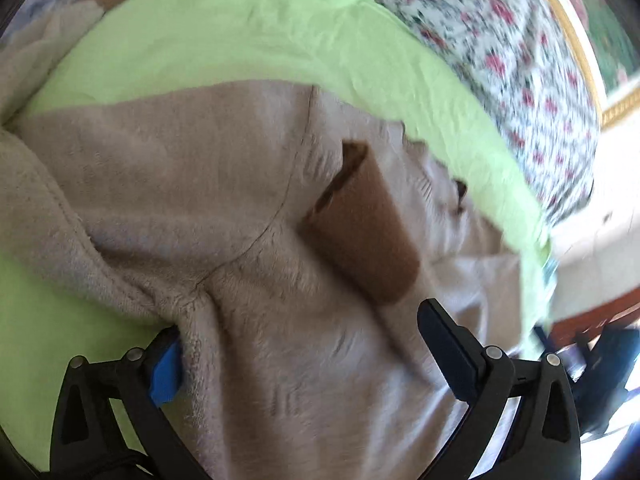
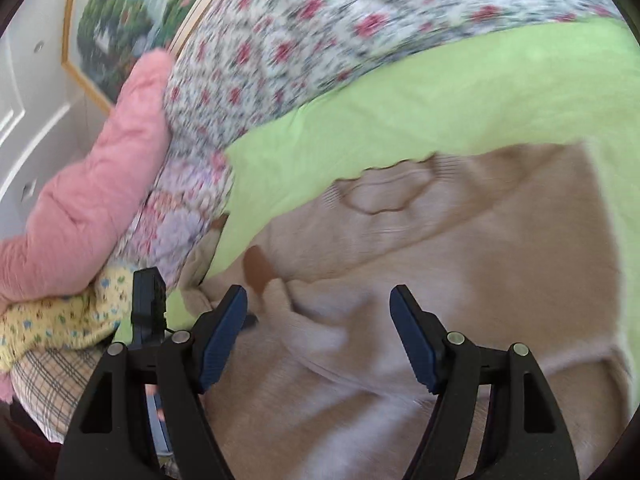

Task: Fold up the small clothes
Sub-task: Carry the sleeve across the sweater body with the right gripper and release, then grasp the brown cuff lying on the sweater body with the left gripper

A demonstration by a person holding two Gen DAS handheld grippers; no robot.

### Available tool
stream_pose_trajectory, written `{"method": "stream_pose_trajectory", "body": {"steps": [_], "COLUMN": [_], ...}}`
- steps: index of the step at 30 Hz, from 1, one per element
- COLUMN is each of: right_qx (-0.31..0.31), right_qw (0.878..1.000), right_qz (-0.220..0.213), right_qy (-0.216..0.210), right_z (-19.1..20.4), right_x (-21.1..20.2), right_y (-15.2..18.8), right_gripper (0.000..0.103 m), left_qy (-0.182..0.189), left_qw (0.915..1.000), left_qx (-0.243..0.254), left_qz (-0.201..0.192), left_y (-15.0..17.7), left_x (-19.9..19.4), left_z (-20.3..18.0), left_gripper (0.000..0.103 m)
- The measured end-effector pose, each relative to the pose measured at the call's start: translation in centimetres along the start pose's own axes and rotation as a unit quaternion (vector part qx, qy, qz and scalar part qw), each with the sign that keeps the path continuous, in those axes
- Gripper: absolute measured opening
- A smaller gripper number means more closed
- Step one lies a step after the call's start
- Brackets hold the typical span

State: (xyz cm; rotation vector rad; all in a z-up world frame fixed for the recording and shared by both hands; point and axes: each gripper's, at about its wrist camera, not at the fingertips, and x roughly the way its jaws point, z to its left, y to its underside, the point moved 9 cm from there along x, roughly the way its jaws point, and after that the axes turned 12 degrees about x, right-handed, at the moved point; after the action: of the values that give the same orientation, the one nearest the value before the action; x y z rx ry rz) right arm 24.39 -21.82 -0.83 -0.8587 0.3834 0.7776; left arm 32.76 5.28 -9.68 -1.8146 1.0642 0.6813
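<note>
Green sheet [image 2: 440,92] covers the bed; floral pillow [image 2: 300,40] at 12 o'clock. Beige garment [image 2: 460,240] lies flat on the sheet, its brown patch [image 1: 360,232] centre in the left view. Pink garment [image 2: 100,184] at 9 o'clock. Right gripper [image 2: 318,304] spread above the beige garment, empty. Left gripper [image 1: 300,340] spread, fleece between its fingers.

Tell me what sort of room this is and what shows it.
Most likely a bedroom at home. A green sheet covers a wide soft surface, seemingly a bed, with a floral quilt bunched along it. A framed picture hangs on the wall, and a beige fleece garment lies spread out for folding.
</note>
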Motion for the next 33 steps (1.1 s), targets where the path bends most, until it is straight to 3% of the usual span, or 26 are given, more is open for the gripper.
{"method": "stream_pose_trajectory", "body": {"steps": [3, 7, 9, 12, 14, 15, 16, 20, 23, 27, 30, 33], "right_qx": [0.027, 0.049, 0.054, 0.062, 0.062, 0.059, 0.057, 0.050, 0.049, 0.047, 0.055, 0.054], "right_qw": [1.000, 0.999, 0.998, 0.998, 0.998, 0.998, 0.998, 0.998, 0.998, 0.998, 0.998, 0.997], "right_qz": [-0.009, -0.017, -0.018, -0.011, -0.014, -0.019, -0.024, -0.033, -0.030, -0.030, -0.036, -0.043], "right_qy": [0.003, 0.000, 0.001, 0.004, 0.005, 0.006, 0.005, 0.008, 0.011, 0.015, 0.014, 0.018], "right_z": [-1.7, -3.2, -3.5, -4.1, -4.2, -4.1, -4.2, -4.7, -5.0, -5.0, -5.2, -5.5], "right_x": [-1.2, -2.2, -2.3, -2.2, -2.5, -2.9, -3.3, -4.0, -3.7, -3.2, -3.4, -4.0], "right_y": [0.2, 0.7, 0.9, 1.0, 0.9, 0.8, 0.7, 0.3, 0.1, -0.1, -0.4, -1.0], "right_gripper": [0.074, 0.074, 0.074, 0.074, 0.074, 0.074, 0.074, 0.074, 0.074, 0.074, 0.074, 0.074], "left_qy": [0.008, 0.012, 0.022, 0.048, 0.050, 0.024, -0.002, -0.006, -0.016, -0.011, -0.028, 0.000], "left_qw": [0.9999, 0.9973, 0.9958, 0.9922, 0.9831, 0.9773, 0.9732, 0.9683, 0.9701, 0.9714, 0.9748, 0.9807], "left_qx": [-0.003, 0.032, 0.057, 0.109, 0.172, 0.200, 0.216, 0.238, 0.242, 0.235, 0.221, 0.192], "left_qz": [-0.009, -0.064, -0.068, -0.036, 0.036, 0.066, 0.078, 0.075, 0.013, -0.029, -0.008, 0.038], "left_y": [-0.1, 1.1, 0.8, 0.6, 2.5, 3.6, 4.7, 6.9, 4.2, -0.7, -4.2, -5.5], "left_x": [-1.2, -5.2, -6.2, -6.7, -6.2, -6.0, -6.2, -8.5, -10.3, -8.1, -3.1, 1.3], "left_z": [-1.5, -4.0, -5.2, -7.2, -8.5, -8.5, -8.1, -7.3, -7.9, -9.0, -8.0, -6.1], "left_gripper": [0.102, 0.102, 0.102, 0.102, 0.101, 0.101, 0.101, 0.099, 0.099, 0.100, 0.100, 0.099]}}
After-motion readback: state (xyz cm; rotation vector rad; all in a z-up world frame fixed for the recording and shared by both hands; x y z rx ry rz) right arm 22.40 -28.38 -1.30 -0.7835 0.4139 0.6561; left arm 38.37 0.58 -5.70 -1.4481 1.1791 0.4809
